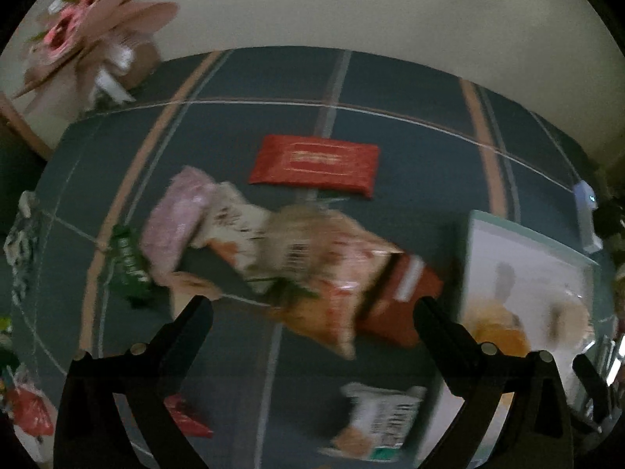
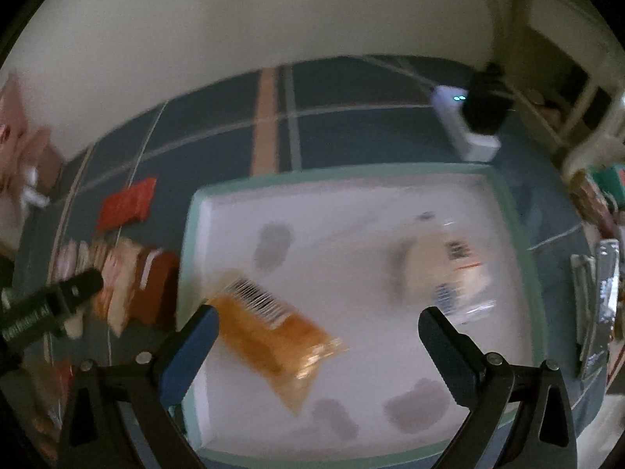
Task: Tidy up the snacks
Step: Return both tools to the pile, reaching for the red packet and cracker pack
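Both views are blurred. My left gripper stands open above a heap of snacks on a blue checked tablecloth: an orange-and-white bag, a pink packet, a green packet and a red-brown packet. A flat red packet lies apart behind the heap. My right gripper hangs open over a white tray with a teal rim. An orange packet with a barcode lies loose in the tray near the left finger. A cream packet lies further right. Nothing is held.
A white packet and a small red packet lie near the front edge. A white power strip with a black plug sits behind the tray. A pink bouquet stands at the back left. Silver packets lie right of the tray.
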The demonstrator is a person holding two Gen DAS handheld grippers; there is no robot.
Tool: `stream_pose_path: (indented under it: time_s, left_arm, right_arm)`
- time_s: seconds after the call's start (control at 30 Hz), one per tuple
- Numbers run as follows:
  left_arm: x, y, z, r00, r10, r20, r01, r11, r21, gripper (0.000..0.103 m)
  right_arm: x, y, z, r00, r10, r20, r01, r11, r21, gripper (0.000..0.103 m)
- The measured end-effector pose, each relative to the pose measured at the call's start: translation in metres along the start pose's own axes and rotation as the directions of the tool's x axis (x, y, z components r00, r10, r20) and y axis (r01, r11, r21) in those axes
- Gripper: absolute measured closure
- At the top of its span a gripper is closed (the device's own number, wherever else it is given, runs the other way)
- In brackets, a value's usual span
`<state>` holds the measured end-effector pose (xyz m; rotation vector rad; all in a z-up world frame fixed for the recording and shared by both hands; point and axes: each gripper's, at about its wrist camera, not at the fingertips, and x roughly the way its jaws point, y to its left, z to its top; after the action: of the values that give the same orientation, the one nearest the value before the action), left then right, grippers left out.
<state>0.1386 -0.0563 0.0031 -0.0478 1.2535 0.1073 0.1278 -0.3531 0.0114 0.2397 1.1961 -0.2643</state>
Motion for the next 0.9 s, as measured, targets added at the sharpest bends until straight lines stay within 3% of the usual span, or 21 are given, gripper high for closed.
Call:
stream_pose_path:
  time_s: [0.23,0.43,0.77,0.9]
  left_arm:
    - [0.005,0.046,-0.001,0.999,0.029,-0.026,-0.031,0.996,-0.087,0.001]
    - [0.006,0.074,-0.003,0.998,0.039,-0.042,-0.044,0.991,-0.125,0.001]
    - [0.009,0.101,-0.018,0.996,0.037,-0.076,-0.048,0.986,-0.157,0.001]
    - [0.007,0.105,-0.027,0.996,0.033,-0.082,-0.046,0.986,-0.159,0.001]
  right_arm:
    - [0.021,0.03,-0.012,0.998,-0.026,-0.065,0.022,0.997,-0.069,0.0]
    - [0.024,0.011,-0.015,0.995,-0.084,-0.061,0.084,0.996,-0.004,0.0]
    - [0.016,-0.005,-0.017,0.992,-0.113,-0.049,0.115,0.993,0.039,0.0]
    - [0.003,0.004,-0.023,0.996,-0.089,-0.031,0.09,0.996,0.026,0.0]
